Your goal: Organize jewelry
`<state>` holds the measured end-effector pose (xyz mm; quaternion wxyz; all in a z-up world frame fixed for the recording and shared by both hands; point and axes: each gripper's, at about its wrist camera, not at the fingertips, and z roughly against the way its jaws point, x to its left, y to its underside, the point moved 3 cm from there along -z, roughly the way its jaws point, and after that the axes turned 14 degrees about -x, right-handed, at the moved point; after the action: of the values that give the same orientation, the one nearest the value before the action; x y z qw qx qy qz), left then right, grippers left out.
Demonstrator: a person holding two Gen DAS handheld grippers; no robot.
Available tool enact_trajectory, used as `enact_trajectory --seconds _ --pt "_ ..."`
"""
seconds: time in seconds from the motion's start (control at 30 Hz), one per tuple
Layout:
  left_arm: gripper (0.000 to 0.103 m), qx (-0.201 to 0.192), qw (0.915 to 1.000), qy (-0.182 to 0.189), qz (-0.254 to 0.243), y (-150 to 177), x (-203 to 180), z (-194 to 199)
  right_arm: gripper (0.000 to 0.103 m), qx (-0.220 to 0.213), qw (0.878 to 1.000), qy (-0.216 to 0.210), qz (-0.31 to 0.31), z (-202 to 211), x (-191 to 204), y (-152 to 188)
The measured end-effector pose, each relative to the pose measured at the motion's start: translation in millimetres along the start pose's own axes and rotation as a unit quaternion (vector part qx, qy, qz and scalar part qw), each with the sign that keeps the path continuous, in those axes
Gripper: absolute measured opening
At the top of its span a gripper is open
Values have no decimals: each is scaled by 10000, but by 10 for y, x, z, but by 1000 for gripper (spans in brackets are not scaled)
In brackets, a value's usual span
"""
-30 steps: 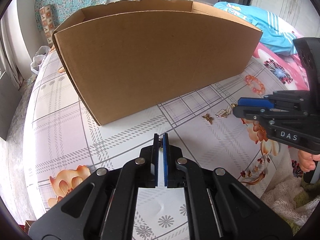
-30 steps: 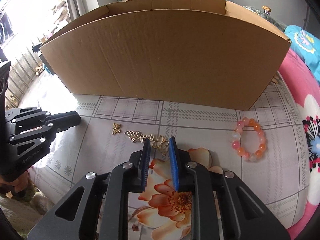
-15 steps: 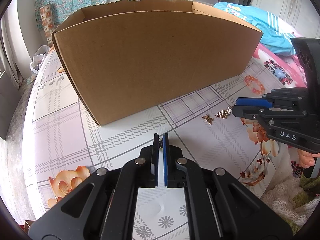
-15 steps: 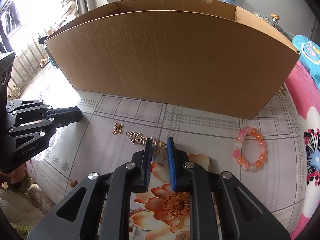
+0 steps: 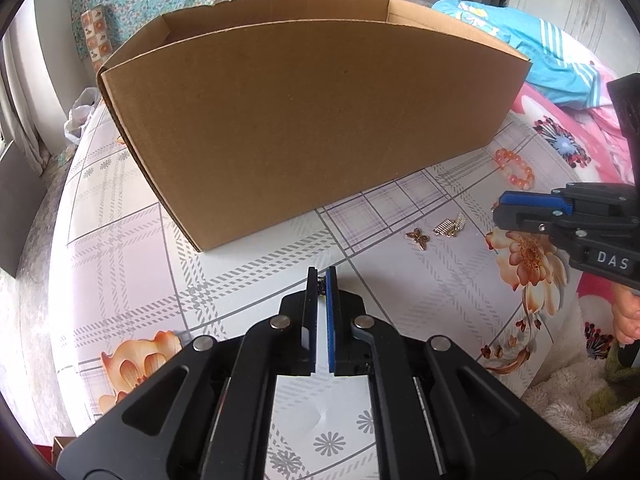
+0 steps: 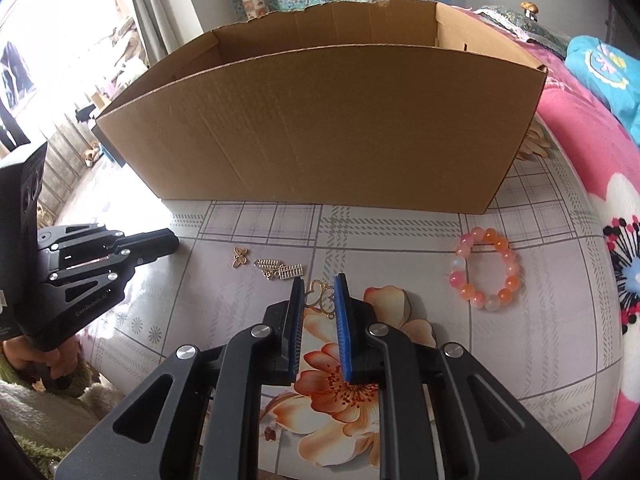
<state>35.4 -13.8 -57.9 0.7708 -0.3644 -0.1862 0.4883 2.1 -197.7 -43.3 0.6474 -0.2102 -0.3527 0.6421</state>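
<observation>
Two grippers in my hands, both angled down at the table (image 5: 132, 240). Left gripper (image 5: 321, 280): jaws nearly together, pinching a tiny dark item (image 5: 321, 285) at the tips; too small to identify. Right gripper (image 6: 319, 286): jaws narrow, a gold looped pendant (image 6: 320, 294) sits between the blue pads (image 6: 341, 300). Looks gripped; I can't confirm it's off the cloth.

Rest of the jewelry, from the right wrist view: gold butterfly charm (image 6: 240, 257) at 10 o'clock from my right fingertips, small gold comb-like charms (image 6: 278, 270) just beside it, between butterfly and pendant. Bead bracelet (image 6: 486, 269), orange and pink, at 3 o'clock, well apart from the charms. All lie on the floral checked tablecloth.

Cardboard box (image 6: 320, 128) stands open-topped at 12 o'clock, behind all the pieces. Nothing visible of its inside floor.

Left wrist view: right gripper (image 5: 504, 210) enters at 3 o'clock, butterfly (image 5: 418, 237) and combs (image 5: 450, 226) just left of its tips, bracelet (image 5: 514, 170) beyond.
</observation>
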Motion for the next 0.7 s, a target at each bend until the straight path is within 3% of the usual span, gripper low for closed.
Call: enact_trajectory --seconds 0.3,0.7 --pt "3 274 9994 -193 46 -64 -66 -82 15 -34 9999 -71 -139 31 -75 25" --pt "3 334 9989 -322 -94 -88 -198 -167 15 -124 9996 -149 -218 74 -34 43"
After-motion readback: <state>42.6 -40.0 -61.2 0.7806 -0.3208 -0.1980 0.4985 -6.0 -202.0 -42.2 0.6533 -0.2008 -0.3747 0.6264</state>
